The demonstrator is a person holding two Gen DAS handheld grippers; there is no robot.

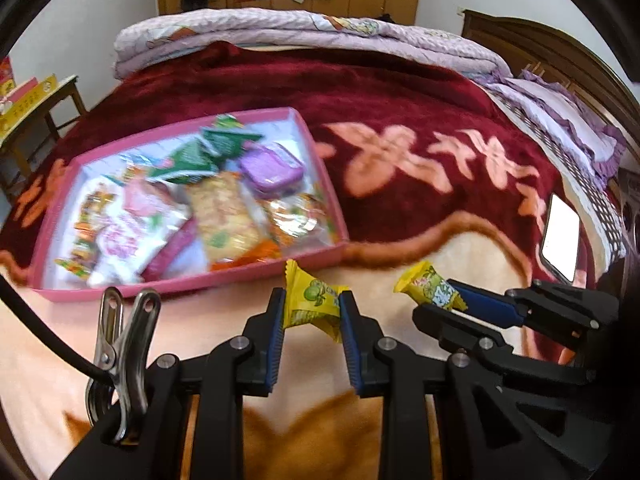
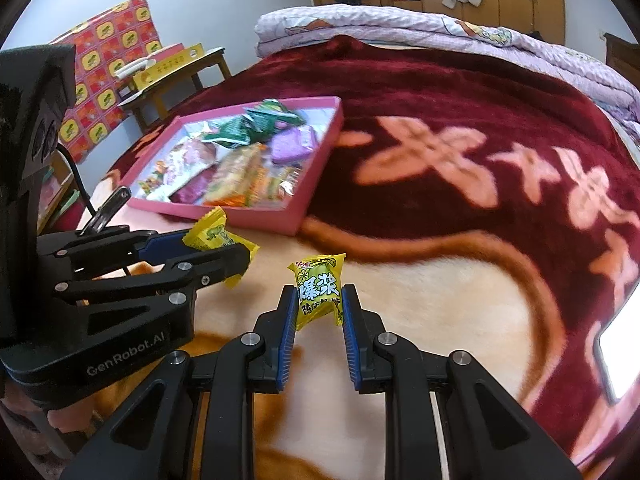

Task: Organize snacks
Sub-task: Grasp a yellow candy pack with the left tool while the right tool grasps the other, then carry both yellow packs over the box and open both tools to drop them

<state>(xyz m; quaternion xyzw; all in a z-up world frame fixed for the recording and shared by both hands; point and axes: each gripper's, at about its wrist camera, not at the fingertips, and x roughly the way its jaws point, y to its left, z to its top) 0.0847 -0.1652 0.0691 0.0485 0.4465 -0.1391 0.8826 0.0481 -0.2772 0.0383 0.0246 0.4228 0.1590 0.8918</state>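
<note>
Across the bed lies a dark red blanket (image 1: pixel 400 92) with pale flowers and a cream patch at its near edge, and a folded lilac quilt (image 1: pixel 280 28) sits along the far edge. Toward the blanket's left side rests a shallow pink tray (image 1: pixel 192 284), already holding a loose heap of snacks: green packets at the back, a purple pack, a long cracker pack in the middle and pale bags at the left. A phone (image 1: pixel 560 236) lies lit at the right edge. Over the cream patch, just short of the tray's near rim, the left gripper (image 1: pixel 312 312) is pinching a yellow candy (image 1: pixel 310 304), lifted clear of the blanket. Beside it the right gripper (image 2: pixel 318 300) is clamped on a second yellow candy (image 2: pixel 318 292), also held clear. Judging by this, most of the sorting looks done: no other loose snack shows on the blanket, and what remains is to carry these two sweets over the rim and drop them in the tray
</note>
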